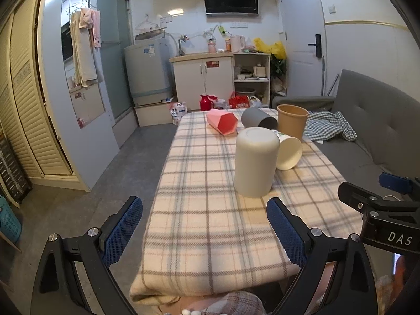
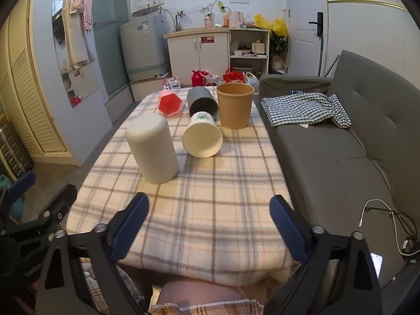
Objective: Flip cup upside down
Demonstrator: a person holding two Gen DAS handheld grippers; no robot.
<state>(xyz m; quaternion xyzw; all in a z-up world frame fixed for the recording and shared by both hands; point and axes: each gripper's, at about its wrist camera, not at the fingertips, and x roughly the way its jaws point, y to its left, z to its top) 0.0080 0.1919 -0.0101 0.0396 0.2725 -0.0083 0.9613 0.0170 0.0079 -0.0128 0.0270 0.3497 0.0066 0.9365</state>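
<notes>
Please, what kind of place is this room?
Most likely a small studio flat: a washing machine, a sink cabinet and a grey sofa share one room with the plaid-covered table.

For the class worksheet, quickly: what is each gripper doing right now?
Left gripper: open, holding nothing.
Right gripper: open, holding nothing.

grey cup partly hidden behind brown cup.
</notes>
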